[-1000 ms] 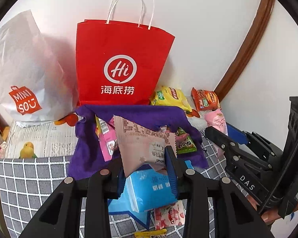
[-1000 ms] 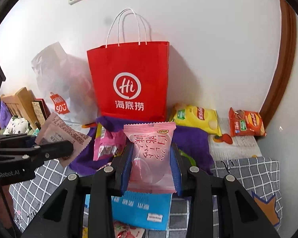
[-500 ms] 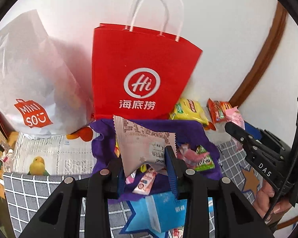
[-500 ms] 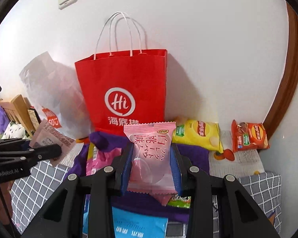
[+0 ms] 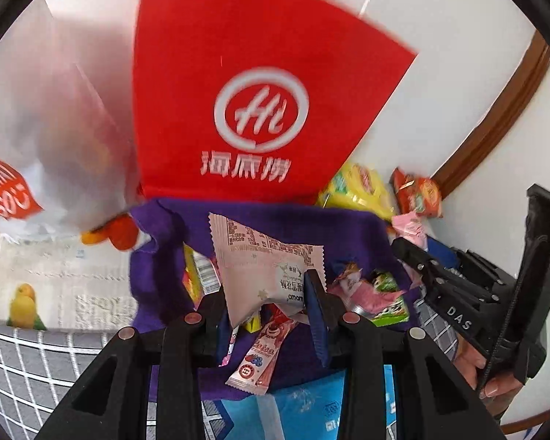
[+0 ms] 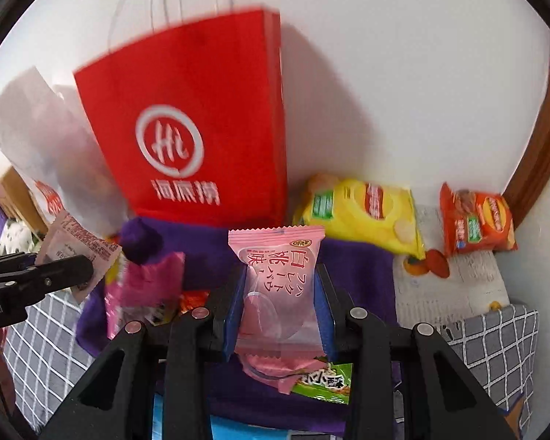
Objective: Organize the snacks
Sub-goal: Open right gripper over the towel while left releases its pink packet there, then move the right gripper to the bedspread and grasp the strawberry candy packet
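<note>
My left gripper (image 5: 266, 295) is shut on a pale pink-grey snack packet (image 5: 260, 256) printed with small text. It hangs over a purple cloth bag (image 5: 157, 256) that holds several small snacks, among them a red-and-white stick pack (image 5: 264, 352). My right gripper (image 6: 280, 286) is shut on a pink peach-flavour packet (image 6: 278, 275), also above the purple bag (image 6: 355, 271). A green packet (image 6: 324, 385) lies under it. In the left wrist view the right gripper (image 5: 407, 247) appears at the right with its pink packet (image 5: 409, 225). In the right wrist view the left gripper (image 6: 88, 267) appears at the left edge with its packet (image 6: 77, 242).
A red paper bag (image 5: 238, 91) with white handles stands against the wall behind the purple bag, a white plastic bag (image 5: 55, 128) to its left. A yellow chip bag (image 6: 363, 212) and an orange chip bag (image 6: 476, 220) lie at the right. A blue pack (image 5: 293, 407) lies nearer on the grey checked cover (image 6: 495, 337).
Both grippers have moved forward and down toward the purple bag and the red paper bag, which now loom larger. Each keeps its packet; the blue pack has slid to the bottom edge.
</note>
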`<state>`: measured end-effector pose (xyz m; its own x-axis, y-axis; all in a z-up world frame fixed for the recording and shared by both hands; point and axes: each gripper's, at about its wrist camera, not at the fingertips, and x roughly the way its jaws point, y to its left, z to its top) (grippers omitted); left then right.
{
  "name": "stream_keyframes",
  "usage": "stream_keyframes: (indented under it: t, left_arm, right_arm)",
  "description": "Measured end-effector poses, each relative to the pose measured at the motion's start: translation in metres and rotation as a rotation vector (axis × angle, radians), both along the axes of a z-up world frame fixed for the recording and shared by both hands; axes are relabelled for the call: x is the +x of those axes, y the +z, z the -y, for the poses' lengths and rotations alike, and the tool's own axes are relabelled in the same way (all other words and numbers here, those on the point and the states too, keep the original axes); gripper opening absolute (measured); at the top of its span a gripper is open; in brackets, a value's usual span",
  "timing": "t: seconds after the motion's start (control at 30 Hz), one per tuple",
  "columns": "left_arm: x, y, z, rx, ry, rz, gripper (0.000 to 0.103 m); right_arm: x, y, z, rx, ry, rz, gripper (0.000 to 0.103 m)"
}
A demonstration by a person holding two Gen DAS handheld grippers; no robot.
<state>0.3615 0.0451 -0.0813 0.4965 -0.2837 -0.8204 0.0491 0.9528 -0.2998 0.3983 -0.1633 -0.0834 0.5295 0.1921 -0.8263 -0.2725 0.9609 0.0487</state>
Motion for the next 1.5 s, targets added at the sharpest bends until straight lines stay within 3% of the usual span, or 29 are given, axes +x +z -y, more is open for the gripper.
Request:
stream_keyframes:
  t: [0.33, 0.57, 0.67, 1.0, 1.27, 1.37, 1.5]
  left_arm:
    - [0.006, -0.031, 0.015, 0.018, -0.038, -0.080, 0.033]
    - [0.010, -0.043, 0.019, 0.015, -0.042, -0.105, 0.033]
    - [0.011, -0.046, 0.021, 0.005, -0.049, -0.110, 0.033]
    - [0.014, -0.049, 0.022, -0.024, -0.059, -0.109, 0.031]
    - [0.013, -0.045, 0.019, -0.029, -0.057, -0.103, 0.031]
    - [0.012, -0.040, 0.018, -0.030, -0.060, -0.084, 0.034]
    - [0.009, -0.030, 0.015, -0.061, -0.064, -0.071, 0.050]
  right_arm:
    - [0.016, -0.054, -0.007, -0.045, -0.026, -0.110, 0.036]
    - [0.016, -0.058, -0.005, -0.077, -0.012, -0.118, 0.037]
    - [0.016, -0.058, -0.006, -0.095, 0.001, -0.129, 0.042]
    - [0.015, -0.043, 0.002, -0.025, -0.003, -0.159, 0.056]
    - [0.003, -0.013, 0.003, -0.021, -0.001, -0.075, 0.057]
    - [0.000, -0.001, 0.006, 0.002, -0.012, -0.049, 0.057]
    - [-0.008, 0.017, 0.008, 0.028, -0.024, 0.004, 0.057]
